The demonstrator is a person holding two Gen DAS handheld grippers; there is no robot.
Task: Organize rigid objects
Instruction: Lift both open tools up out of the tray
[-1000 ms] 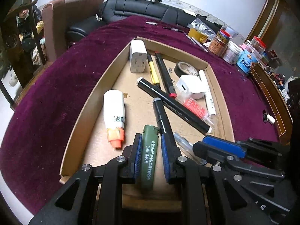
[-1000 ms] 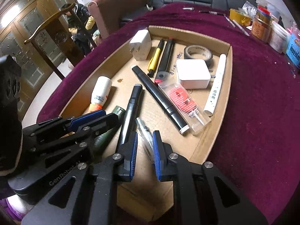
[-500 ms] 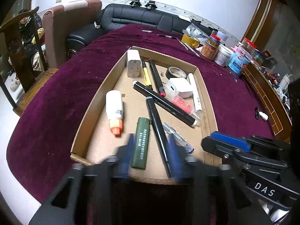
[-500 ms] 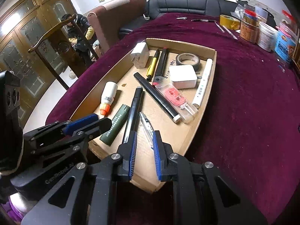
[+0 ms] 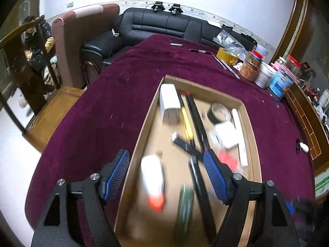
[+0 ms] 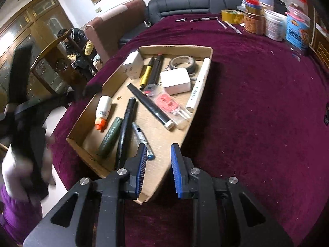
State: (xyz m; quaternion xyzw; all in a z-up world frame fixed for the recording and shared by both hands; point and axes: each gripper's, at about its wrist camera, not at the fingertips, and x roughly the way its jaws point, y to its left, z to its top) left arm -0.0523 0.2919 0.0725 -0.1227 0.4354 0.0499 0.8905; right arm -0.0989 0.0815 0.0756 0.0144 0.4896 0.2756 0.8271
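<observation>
A shallow cardboard tray (image 6: 207,65) on the purple cloth holds several items: a white bottle with an orange cap (image 6: 103,111), a green lighter (image 6: 110,136), black markers (image 6: 126,127), a white charger (image 6: 175,80), a white plug (image 6: 133,63), a tape roll (image 6: 182,61) and a white tube (image 6: 198,85). My right gripper (image 6: 158,150) is open and empty above the tray's near corner. My left gripper (image 5: 166,164) is open wide and empty above the tray (image 5: 144,127); the bottle (image 5: 153,179) and lighter (image 5: 184,205) below it are blurred.
Jars and tubs (image 6: 273,26) and a yellow tape roll (image 6: 232,16) stand at the table's far right edge. Pens (image 6: 202,19) lie on the far cloth. A black sofa (image 5: 160,26) and an armchair (image 5: 82,41) stand beyond the table.
Both grippers have pulled back and risen from the tray. The left gripper let go of the green lighter and opened wide. The right gripper opened from nearly shut.
</observation>
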